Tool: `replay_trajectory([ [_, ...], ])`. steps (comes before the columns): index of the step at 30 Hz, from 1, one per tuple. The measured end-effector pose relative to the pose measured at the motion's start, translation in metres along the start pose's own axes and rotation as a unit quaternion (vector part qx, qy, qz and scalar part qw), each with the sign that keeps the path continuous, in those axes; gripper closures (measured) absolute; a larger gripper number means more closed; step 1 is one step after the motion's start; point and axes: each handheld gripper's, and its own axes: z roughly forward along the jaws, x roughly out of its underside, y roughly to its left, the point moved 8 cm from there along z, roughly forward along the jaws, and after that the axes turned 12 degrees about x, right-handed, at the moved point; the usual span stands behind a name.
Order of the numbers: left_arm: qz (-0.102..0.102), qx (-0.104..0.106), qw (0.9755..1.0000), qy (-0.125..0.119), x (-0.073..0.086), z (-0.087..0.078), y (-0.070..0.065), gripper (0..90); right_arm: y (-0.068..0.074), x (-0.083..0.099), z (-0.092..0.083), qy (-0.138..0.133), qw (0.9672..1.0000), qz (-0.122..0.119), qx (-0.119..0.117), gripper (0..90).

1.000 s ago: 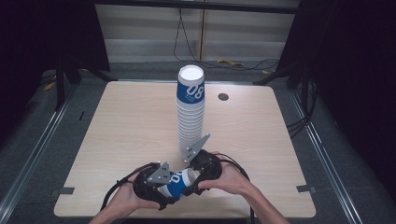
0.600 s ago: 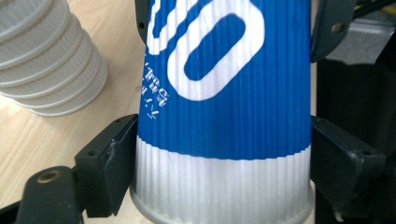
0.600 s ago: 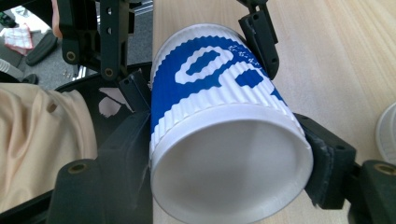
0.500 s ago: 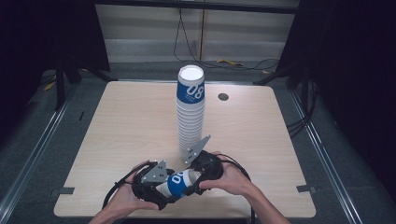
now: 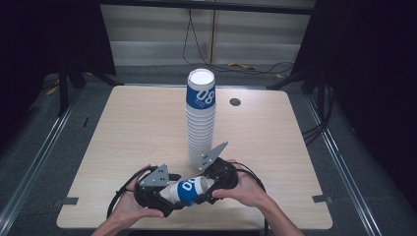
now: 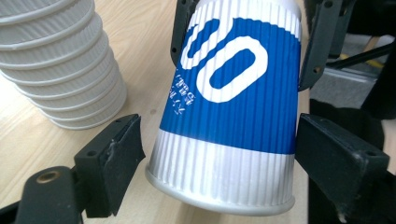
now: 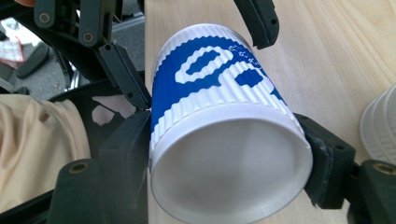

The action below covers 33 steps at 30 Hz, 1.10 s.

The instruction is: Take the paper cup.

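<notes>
High view: gripping a blue-and-white paper cup (image 5: pixel 189 189) sideways with the right tool (image 5: pixel 209 189), low over the near edge of the tabletop (image 5: pixel 128 128), just in front of the tall cup stack (image 5: pixel 200 123). Facing it with the left tool (image 5: pixel 169 195) from the other end, likely to pass it over or pull nested cups apart.

Left gripper view: straddling the cup's end with open jaws, one pad clearly apart from the ribbed wall, so no squeeze yet.

Right gripper view: clamped across the cup near its end after just closing, pads (image 7: pixel 130 140) pressing both sides to keep it steady.
</notes>
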Motion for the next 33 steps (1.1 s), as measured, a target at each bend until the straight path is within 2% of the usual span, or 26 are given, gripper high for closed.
replay_trajectory([
  [4,-0.006,0.009,0.9998,-0.018,-0.003,-0.002,0.000,15.3,0.001,0.002,-0.002,-0.014,0.9999,0.009,0.002,27.3],
  [5,-0.011,0.016,0.9994,-0.028,-0.004,-0.005,0.000,15.7,0.001,0.003,-0.004,-0.026,0.9996,0.013,0.001,27.3],
  [7,-0.013,0.017,0.9991,-0.036,-0.006,-0.006,0.000,15.4,0.002,0.004,-0.005,-0.025,0.9995,0.017,0.004,27.3],
  [10,-0.012,0.019,0.9988,-0.043,-0.007,-0.008,0.001,15.4,0.002,0.003,-0.008,-0.039,0.9990,0.021,0.002,27.4],
  [11,-0.013,0.019,0.9986,-0.048,-0.008,-0.008,0.001,15.4,0.001,0.003,-0.009,-0.051,0.9984,0.025,0.002,27.4],
  [15,-0.022,0.033,0.9967,-0.071,-0.010,-0.011,0.001,15.3,0.001,0.003,-0.011,-0.068,0.9970,0.038,-0.006,27.4],
  [25,-0.030,0.042,0.9945,-0.092,-0.012,-0.013,0.001,14.6,0.002,0.004,-0.013,-0.112,0.9917,0.059,-0.021,27.5],
  [28,-0.028,0.044,0.9938,-0.098,-0.012,-0.013,0.000,14.0,0.003,0.004,-0.014,-0.120,0.9909,0.058,-0.019,27.6],
  [29,-0.028,0.045,0.9938,-0.098,-0.011,-0.012,0.000,13.0,0.003,0.004,-0.015,-0.131,0.9893,0.060,-0.022,27.6],
  [32,-0.026,0.041,0.9940,-0.098,-0.011,-0.011,0.000,12.0,0.003,0.004,-0.016,-0.137,0.9885,0.060,-0.020,27.7],
  [33,-0.027,0.045,0.9934,-0.102,-0.012,-0.011,0.000,12.0,0.003,0.004,-0.016,-0.137,0.9885,0.060,-0.020,27.7],
])
